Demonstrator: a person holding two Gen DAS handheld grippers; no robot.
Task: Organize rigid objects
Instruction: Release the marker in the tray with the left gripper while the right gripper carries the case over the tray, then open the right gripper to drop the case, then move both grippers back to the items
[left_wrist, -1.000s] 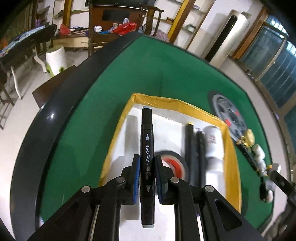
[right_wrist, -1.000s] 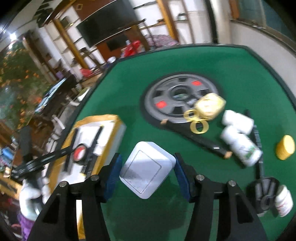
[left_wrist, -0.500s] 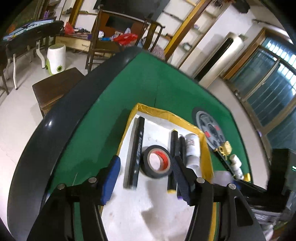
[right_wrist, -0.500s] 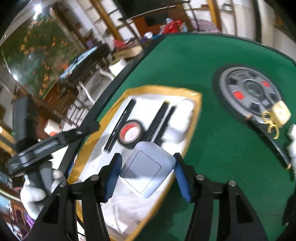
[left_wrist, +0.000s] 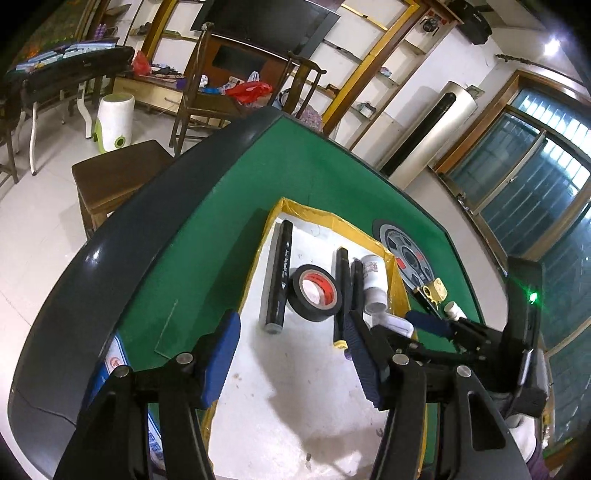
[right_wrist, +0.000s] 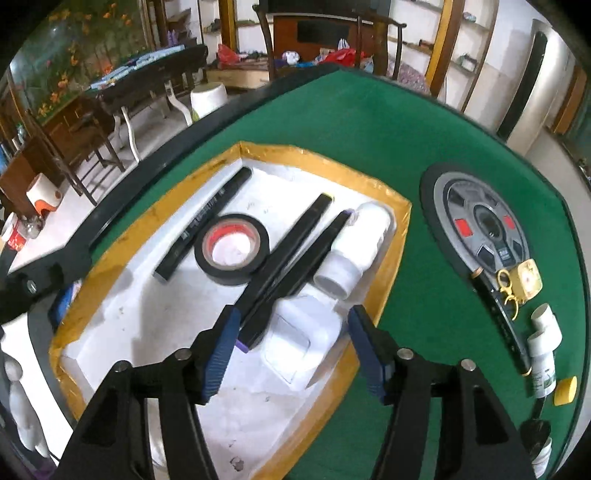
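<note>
1. Green felt table (right_wrist: 332, 122) carries the yellow-rimmed tray (right_wrist: 400, 236).
2. White square box (right_wrist: 301, 339): lies in the tray's near corner; probably light, stiff, slick; grasp across its flat sides.
3. Right gripper (right_wrist: 291, 349): jaws just opened, straddling the box, pads clear.
4. Left gripper (left_wrist: 291, 356): wide, empty, over the tray.

home living room, wooden chairs (left_wrist: 207, 85), shelves (left_wrist: 373, 55)

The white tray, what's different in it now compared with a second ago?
Two things were added. The left gripper let go of the black marker, which now lies beside the tape roll. The right gripper carried the white box over from the green felt; its jaws have just been opening around it. The other markers and the white bottle stayed put.
</note>
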